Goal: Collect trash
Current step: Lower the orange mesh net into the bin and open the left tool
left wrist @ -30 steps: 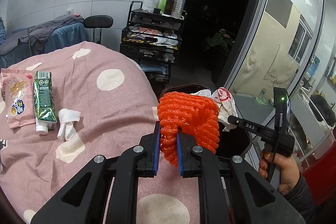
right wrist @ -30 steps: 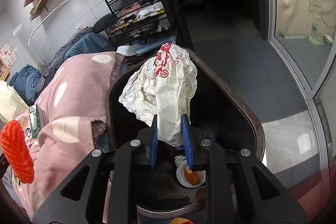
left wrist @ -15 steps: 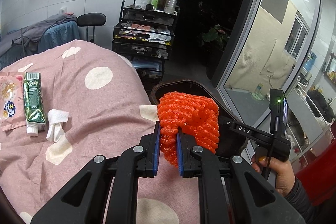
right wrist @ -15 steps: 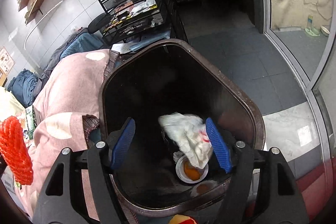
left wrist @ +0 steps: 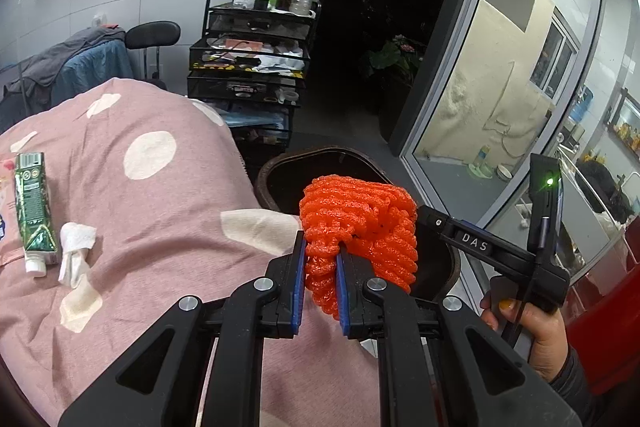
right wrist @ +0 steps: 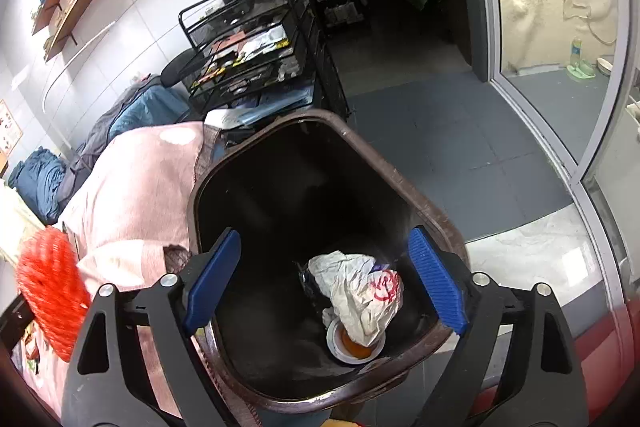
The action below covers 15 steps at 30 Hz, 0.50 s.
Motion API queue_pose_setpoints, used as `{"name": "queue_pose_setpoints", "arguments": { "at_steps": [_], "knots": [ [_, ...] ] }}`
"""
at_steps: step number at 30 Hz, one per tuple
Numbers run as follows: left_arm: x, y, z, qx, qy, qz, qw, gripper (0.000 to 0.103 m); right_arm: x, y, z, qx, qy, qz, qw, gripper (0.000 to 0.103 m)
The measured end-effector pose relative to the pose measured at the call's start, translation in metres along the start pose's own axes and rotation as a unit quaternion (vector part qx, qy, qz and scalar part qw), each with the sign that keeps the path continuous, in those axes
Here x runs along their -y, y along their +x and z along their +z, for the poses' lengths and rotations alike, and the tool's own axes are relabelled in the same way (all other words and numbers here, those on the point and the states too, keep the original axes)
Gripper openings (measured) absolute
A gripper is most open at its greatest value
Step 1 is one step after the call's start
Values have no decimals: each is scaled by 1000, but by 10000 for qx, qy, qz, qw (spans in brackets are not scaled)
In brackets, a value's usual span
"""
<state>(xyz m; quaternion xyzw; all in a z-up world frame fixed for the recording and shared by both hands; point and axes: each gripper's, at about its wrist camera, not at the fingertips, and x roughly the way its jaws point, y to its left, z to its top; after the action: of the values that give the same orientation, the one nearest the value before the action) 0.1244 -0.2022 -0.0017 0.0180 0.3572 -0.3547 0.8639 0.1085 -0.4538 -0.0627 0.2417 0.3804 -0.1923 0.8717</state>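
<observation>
My left gripper [left wrist: 320, 259] is shut on an orange foam net [left wrist: 360, 223], held above the pink dotted cloth's edge, beside the dark brown trash bin [left wrist: 276, 171]. The net also shows at the left in the right wrist view [right wrist: 52, 291]. My right gripper [right wrist: 324, 275] is open and empty over the bin [right wrist: 404, 187]. A crumpled white wrapper [right wrist: 360, 295] lies on the bin's bottom, on a small cup [right wrist: 352, 343]. On the cloth lie a green tube [left wrist: 34, 207] and a white tissue [left wrist: 74, 247].
A black wire cart [left wrist: 252, 67] with bottles on top stands behind the bin. A glass door frame [left wrist: 440, 99] runs on the right. A black chair [left wrist: 152, 35] and draped clothes [left wrist: 64, 67] stand at the back left. Something red [left wrist: 600, 327] is at the right.
My right gripper opened and the white wrapper dropped into the bin. My left gripper has carried the orange net to the right, closer to the bin.
</observation>
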Motion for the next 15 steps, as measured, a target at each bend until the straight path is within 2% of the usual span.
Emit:
{"name": "queue_pose_setpoints", "arguments": {
  "at_steps": [5,15],
  "knots": [
    [8,15,5,-154,81,-82,9998,13,9,-7,6,169,128,-110,9997,87],
    [29,43,12,-438,428,-83,9981,13,23,-11,13,243,289,-214,9991,89]
  ]
}}
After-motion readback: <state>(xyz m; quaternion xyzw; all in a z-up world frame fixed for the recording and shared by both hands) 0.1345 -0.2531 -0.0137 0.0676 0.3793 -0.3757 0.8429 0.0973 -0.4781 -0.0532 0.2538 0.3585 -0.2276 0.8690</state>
